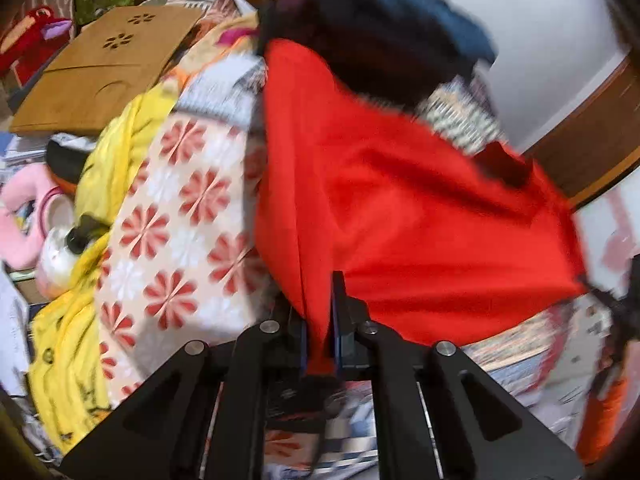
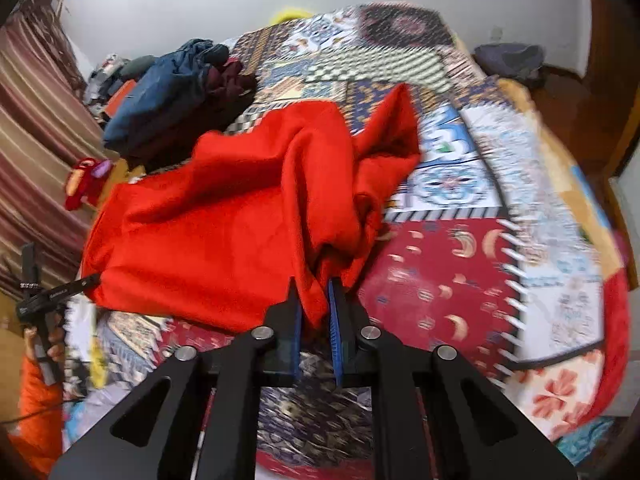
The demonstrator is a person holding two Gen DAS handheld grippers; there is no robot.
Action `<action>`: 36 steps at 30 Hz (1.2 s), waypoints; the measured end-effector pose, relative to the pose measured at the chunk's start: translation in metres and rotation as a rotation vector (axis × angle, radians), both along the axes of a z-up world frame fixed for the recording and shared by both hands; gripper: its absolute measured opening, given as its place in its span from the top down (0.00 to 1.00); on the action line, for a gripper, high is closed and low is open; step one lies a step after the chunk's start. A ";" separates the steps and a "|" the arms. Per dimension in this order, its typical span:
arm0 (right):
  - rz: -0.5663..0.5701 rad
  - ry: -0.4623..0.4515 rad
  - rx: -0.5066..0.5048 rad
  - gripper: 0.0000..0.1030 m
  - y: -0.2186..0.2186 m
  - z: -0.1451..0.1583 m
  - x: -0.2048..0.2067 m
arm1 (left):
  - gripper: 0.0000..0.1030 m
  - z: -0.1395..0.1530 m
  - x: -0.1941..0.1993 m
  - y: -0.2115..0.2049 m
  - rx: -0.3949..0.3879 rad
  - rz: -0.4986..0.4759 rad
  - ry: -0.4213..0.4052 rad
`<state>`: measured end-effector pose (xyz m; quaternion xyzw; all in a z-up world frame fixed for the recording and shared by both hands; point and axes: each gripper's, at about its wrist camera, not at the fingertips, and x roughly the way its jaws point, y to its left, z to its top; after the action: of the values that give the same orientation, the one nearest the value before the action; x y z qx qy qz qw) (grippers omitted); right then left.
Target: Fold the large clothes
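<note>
Both claws are pinching the red garment [image 2: 224, 216] right now. Left gripper [image 1: 320, 320] is closing nearly flat on a thin bunched edge that is running down between its blue-lined fingers. Right gripper [image 2: 316, 308] is sitting a little wider, jaws clamping a thicker gathered fold.

Garment is hanging between the two, mostly spread over the patchwork bedspread [image 2: 460, 280], with a crumpled ridge rising just past the right claw and one corner pointing toward the far side of the bed. Frames are smearing, so I'm reading this as mid-carry.

For a clean fold, I'd say:
- be keeping both pinches level and pulling apart just enough to take out the middle ridge
- be laying the held edge down square, not dragging it
- be releasing only once the cloth is lying flat

Farther back, the dark clothes pile [image 2: 172, 92] is sitting near the garment's far edge, so watch that the fold isn't landing on it. Yellow cloth [image 1: 76, 320] and floral sheet [image 1: 180, 220] are lying off to the left.
</note>
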<state>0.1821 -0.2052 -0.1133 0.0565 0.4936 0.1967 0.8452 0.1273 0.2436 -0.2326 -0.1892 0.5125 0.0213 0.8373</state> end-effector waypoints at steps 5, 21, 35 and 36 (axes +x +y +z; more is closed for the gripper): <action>-0.025 -0.049 -0.025 0.77 -0.001 0.023 0.014 | 0.68 -0.004 -0.002 0.000 0.110 0.024 0.035; 0.071 -0.003 -0.082 0.52 0.039 0.014 0.137 | 0.60 0.039 0.070 0.030 0.201 0.100 -0.058; 0.113 0.153 -0.056 0.93 0.054 -0.044 0.183 | 0.61 -0.007 0.126 0.056 0.025 0.136 0.001; 0.106 0.120 -0.060 0.94 0.053 -0.037 0.182 | 0.73 -0.006 0.129 0.055 0.029 0.135 -0.009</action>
<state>0.3645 -0.1519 -0.1503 0.0166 0.5514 0.2227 0.8038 0.2558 0.2987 -0.2385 -0.2112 0.4946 0.0844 0.8388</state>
